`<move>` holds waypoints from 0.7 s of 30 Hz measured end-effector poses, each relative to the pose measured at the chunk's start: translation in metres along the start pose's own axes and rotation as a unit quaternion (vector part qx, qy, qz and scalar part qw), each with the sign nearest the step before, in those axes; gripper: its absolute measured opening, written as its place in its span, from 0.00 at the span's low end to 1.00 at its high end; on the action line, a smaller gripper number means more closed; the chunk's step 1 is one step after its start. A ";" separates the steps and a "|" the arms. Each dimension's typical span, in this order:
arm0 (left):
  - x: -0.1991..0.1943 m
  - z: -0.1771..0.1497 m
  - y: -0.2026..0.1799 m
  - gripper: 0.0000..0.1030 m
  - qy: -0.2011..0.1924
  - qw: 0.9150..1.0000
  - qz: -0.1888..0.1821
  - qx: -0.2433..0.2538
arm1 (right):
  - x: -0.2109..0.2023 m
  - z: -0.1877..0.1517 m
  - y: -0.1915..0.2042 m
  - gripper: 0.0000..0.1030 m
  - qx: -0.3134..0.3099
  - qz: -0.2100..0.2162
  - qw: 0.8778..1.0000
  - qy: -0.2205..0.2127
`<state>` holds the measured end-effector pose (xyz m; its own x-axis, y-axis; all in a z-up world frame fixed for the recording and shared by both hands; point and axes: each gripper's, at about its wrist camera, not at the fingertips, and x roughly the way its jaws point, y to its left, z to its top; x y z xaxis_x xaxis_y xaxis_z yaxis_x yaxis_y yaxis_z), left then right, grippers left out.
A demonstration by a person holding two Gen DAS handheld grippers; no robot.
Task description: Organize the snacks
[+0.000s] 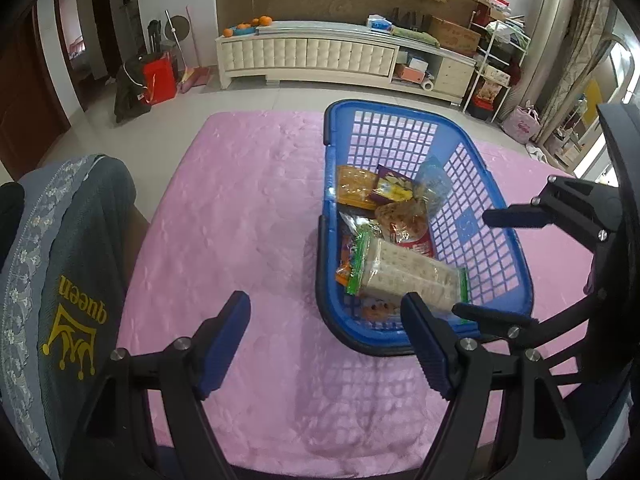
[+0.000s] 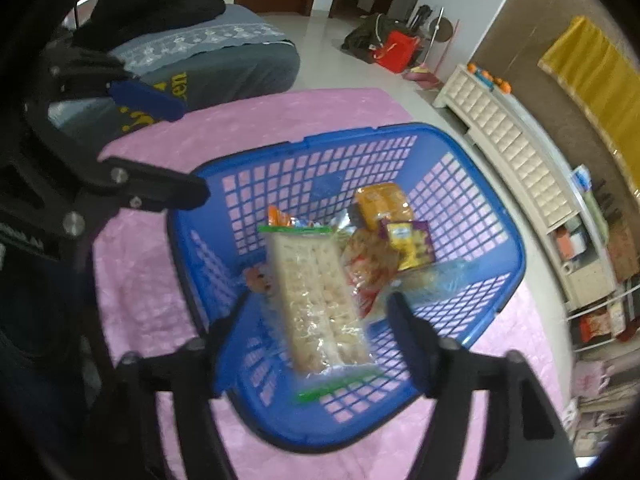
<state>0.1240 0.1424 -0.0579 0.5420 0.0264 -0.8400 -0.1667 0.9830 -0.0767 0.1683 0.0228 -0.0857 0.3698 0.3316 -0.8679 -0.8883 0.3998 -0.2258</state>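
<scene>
Crackers (image 2: 320, 300) lie atop the snacks in the basket (image 2: 472, 148): light, brittle, slippery wrap, so I grip mid-pack. My right gripper (image 2: 320, 320) straddles them, unclamped; left gripper (image 1: 324, 344) gapes empty beside the basket.

Basket (image 1: 496, 216): blue plastic with lattice walls and a dark lower rim; it stands on pink cloth and holds all the snacks.
Cracker pack (image 2: 316, 300): long and clear with green sealed ends, pale square crackers inside; it lies topmost, slanting along the basket's near side over other packets.
Orange packet (image 1: 343, 264): partly hidden under the cracker pack, against the basket wall.
Red-and-white packet (image 1: 404, 226): crinkled, in the middle of the basket.
Purple packet (image 2: 410, 242): small, with a yellow picture, resting on its neighbours.
Yellow-orange packet (image 1: 354, 186): at the far end.
Clear bluish packet (image 1: 434, 180): leans on the lattice wall.
</scene>
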 end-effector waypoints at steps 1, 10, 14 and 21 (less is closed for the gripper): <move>-0.003 -0.002 -0.002 0.74 -0.003 1.000 0.000 0.000 | -0.005 -0.001 0.000 0.77 0.003 0.000 1.000 -0.003; -0.036 -0.020 -0.020 0.74 -0.039 0.999 -0.002 0.005 | -0.051 -0.023 0.007 0.80 0.040 -0.009 0.998 -0.044; -0.052 -0.033 -0.038 0.74 -0.067 0.998 0.006 0.018 | -0.072 -0.043 0.011 0.80 0.069 -0.022 0.996 -0.059; -0.077 -0.063 -0.070 0.74 -0.121 0.992 0.002 0.031 | -0.110 -0.088 0.004 0.80 0.166 -0.045 0.980 -0.098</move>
<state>0.0425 0.0600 -0.0216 0.7250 0.0659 -0.6856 -0.1228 0.9918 -0.0346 0.1000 -0.0872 -0.0307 0.5164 0.4274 -0.7421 -0.7247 0.6798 -0.1128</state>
